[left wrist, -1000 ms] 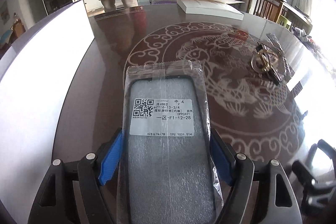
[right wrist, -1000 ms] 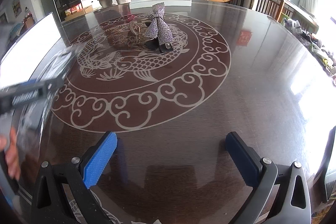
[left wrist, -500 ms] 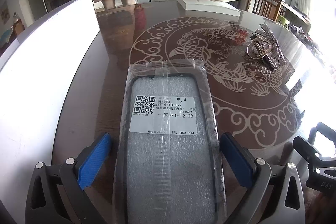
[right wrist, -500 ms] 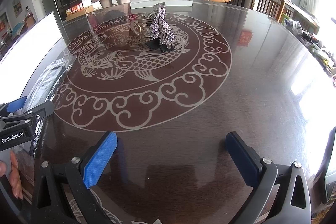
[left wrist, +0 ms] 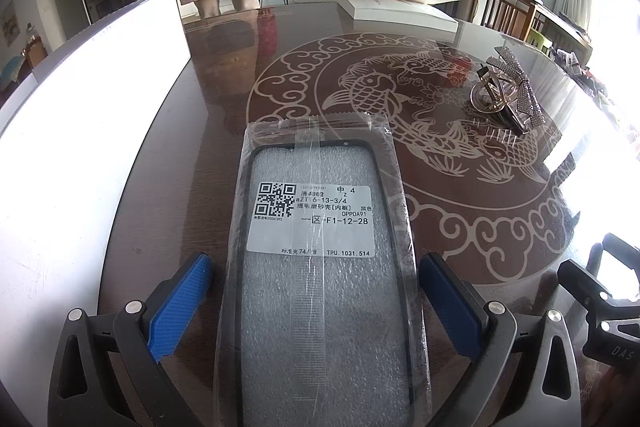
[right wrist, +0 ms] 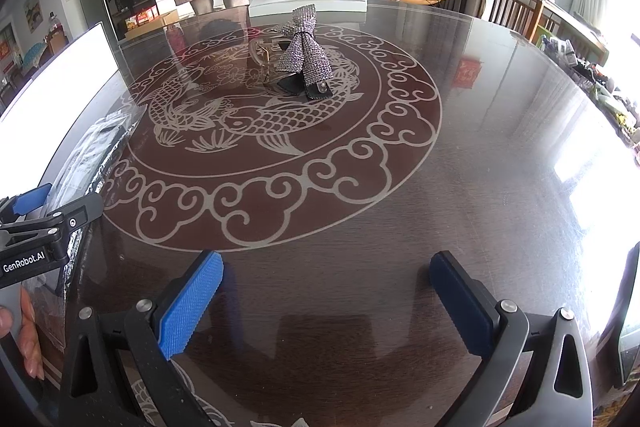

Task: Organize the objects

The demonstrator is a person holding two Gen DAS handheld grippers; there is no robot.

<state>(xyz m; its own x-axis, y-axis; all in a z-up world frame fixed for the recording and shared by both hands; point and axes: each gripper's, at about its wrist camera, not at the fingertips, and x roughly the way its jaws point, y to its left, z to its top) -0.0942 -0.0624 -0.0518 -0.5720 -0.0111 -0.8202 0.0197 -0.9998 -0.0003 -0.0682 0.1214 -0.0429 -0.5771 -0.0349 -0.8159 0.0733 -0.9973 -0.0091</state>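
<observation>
The clear plastic-bagged black phone case (left wrist: 324,287) runs off the left wrist view's bottom edge; its white label's (left wrist: 312,221) smallest print is unreadable.
</observation>
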